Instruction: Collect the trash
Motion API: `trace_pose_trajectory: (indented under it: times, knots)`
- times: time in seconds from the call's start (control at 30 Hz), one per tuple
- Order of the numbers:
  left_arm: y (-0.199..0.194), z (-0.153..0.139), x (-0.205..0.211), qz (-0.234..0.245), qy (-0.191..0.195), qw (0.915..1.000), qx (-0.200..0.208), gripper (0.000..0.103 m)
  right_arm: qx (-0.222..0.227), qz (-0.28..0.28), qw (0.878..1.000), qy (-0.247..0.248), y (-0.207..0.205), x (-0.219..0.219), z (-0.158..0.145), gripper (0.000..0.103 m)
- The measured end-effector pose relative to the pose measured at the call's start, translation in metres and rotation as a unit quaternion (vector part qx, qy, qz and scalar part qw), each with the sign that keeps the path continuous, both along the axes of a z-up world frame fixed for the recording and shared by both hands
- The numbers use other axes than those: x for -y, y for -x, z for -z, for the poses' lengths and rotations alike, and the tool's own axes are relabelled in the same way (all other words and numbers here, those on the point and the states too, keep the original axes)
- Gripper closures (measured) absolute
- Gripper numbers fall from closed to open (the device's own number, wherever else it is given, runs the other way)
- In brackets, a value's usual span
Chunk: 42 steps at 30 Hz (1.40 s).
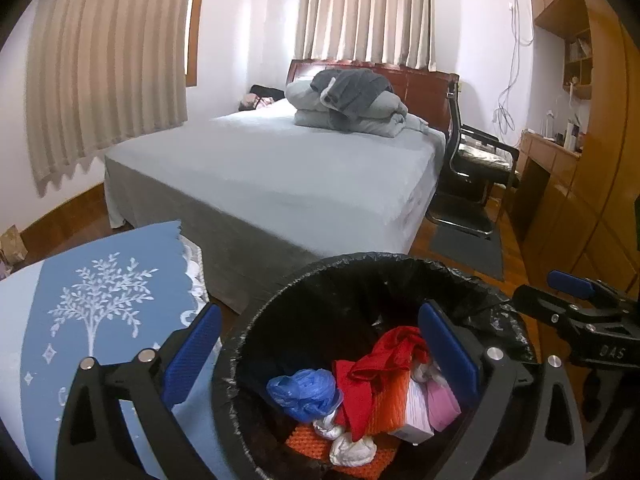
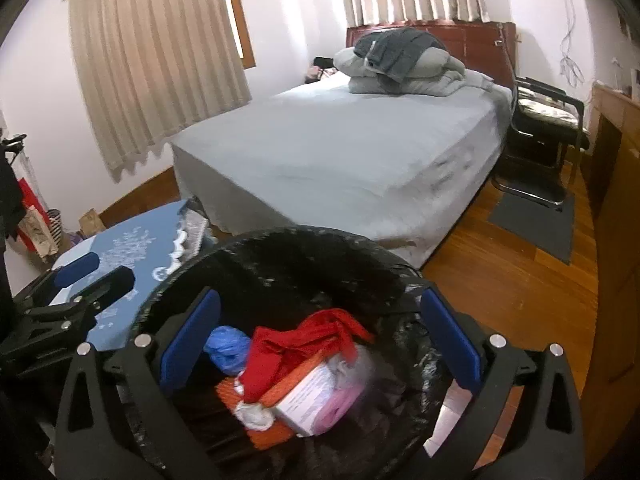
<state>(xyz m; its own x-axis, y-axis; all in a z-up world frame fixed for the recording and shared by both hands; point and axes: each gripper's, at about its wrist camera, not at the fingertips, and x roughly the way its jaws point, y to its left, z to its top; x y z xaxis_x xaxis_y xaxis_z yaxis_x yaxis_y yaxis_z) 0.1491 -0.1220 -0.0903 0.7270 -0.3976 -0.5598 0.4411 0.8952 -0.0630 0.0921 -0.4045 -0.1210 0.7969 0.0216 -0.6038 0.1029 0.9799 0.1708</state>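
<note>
Trash bin with black liner sits on the floor by the bed. Inside: red bag, blue bag, orange mesh, white box, pink item. Left gripper and right gripper both spread wide over it, holding nothing.

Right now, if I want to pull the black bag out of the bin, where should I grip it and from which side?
Grip the folded-over edge of the black bag where it wraps the bin's rim, coming from above with one finger inside and one outside. The thin rim fits between the fingers. The left claw and right claw are open over the trash; the near side is likely easiest.
</note>
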Motion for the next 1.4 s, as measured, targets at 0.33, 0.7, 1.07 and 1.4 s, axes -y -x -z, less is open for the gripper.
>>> trace_pose_trajectory:
  times: [0.33,0.7,1.07,1.4]
  knots:
    - [0.028,-0.026,-0.02,-0.019,0.004,0.9996,0.022,0.006,0.021,-0.012,1.0,-0.004,0.023,-0.022,-0.033,0.005]
    - [0.056,-0.052,-0.044,-0.042,0.008,0.9981,0.043,0.006,0.036,-0.038,0.999,0.009,0.044,-0.049,-0.061,0.005]
    - [0.083,-0.072,-0.067,-0.063,0.003,0.9963,0.059,0.006,0.05,-0.055,0.997,0.02,0.061,-0.073,-0.083,0.005]
    - [0.1,-0.08,-0.081,-0.075,0.001,0.995,0.065,0.006,0.051,-0.073,0.996,0.025,0.07,-0.092,-0.093,0.005]
